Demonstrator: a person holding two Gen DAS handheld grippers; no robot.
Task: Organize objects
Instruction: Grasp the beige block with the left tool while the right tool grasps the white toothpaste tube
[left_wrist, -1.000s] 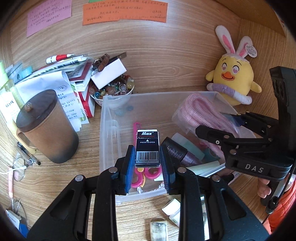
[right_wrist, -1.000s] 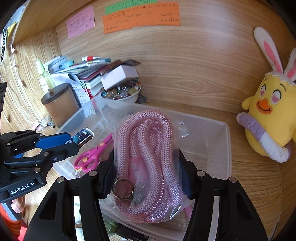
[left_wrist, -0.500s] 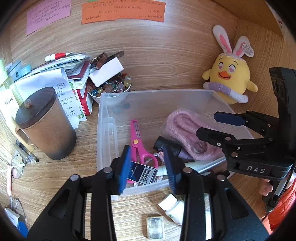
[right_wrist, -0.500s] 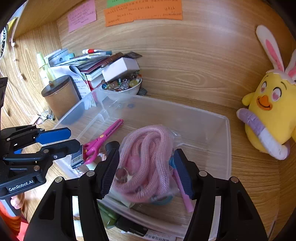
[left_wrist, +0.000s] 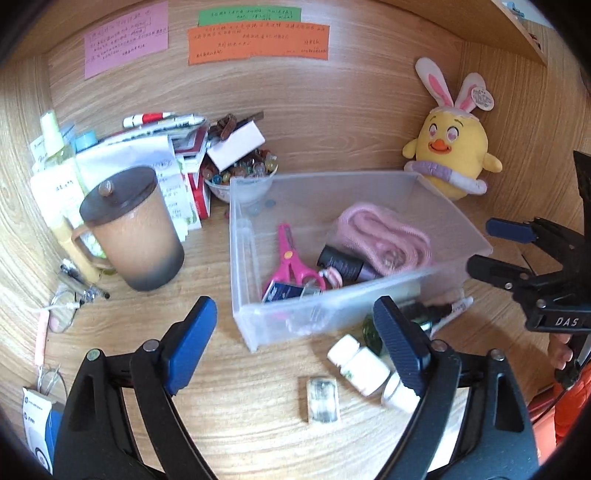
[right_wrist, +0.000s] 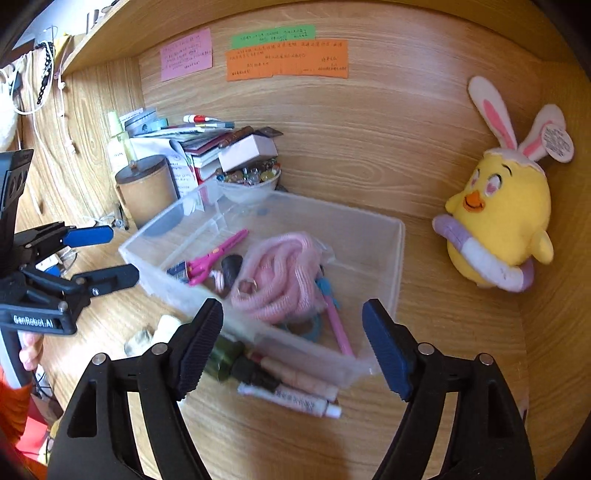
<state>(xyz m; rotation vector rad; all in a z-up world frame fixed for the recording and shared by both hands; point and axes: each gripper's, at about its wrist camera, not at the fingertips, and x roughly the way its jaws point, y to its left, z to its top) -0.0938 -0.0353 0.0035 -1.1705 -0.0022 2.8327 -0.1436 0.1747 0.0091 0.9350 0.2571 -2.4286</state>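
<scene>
Pink rope (right_wrist: 280, 280) lies in bin (right_wrist: 399, 258) beyond the spread right tool (right_wrist: 291, 343).

Left wrist view looks forward and down along the left gripper (left_wrist: 295, 339), from the near left of the clear plastic storage bin (left_wrist: 332, 310), close to the wooden desk surface (left_wrist: 240, 387). It faces the wood-grain back wall with the orange paper note (left_wrist: 258, 42). Right wrist view looks along the right gripper (right_wrist: 291, 343) from the bin's (right_wrist: 399, 258) near right, close, facing the same note (right_wrist: 288, 59). Both share the bin, the coiled pink rope (left_wrist: 384, 236) (right_wrist: 280, 280), the yellow plush chick with rabbit ears (left_wrist: 454, 162) (right_wrist: 498, 229), and the brown lidded mug (left_wrist: 129, 229) (right_wrist: 147, 192). Each view catches the other gripper at its edge.
</scene>
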